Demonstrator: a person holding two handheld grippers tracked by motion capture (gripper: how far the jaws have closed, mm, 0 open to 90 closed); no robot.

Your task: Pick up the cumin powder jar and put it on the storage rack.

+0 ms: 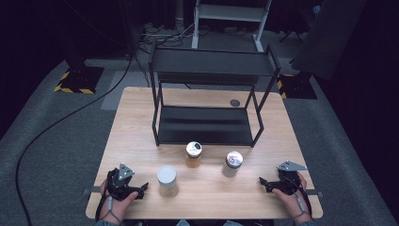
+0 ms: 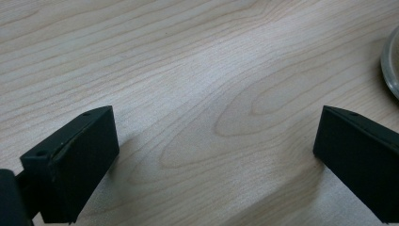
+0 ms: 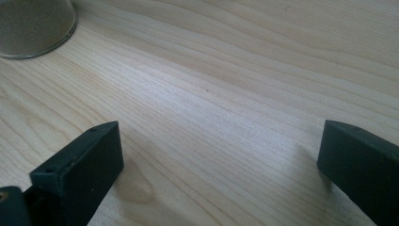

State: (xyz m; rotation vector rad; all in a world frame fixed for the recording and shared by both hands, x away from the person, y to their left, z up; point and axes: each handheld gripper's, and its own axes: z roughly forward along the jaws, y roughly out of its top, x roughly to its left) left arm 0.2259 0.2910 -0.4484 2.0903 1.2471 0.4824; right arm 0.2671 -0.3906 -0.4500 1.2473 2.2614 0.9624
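We rested our left tongs [image 1: 141, 187] and right tongs [image 1: 263, 182] on the counter [image 1: 207, 197], both spread apart and empty, flanking three jars [image 1: 167, 180].

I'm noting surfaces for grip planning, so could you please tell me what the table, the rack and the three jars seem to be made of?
The table looks like pale wood or a wood-look laminate, matte, with clear grain lines. The rack seems to be black metal, with thin frame bars and flat shelves. The three jars, one white-lidded, one dark-topped and one with a printed lid, look like clear glass or plastic.
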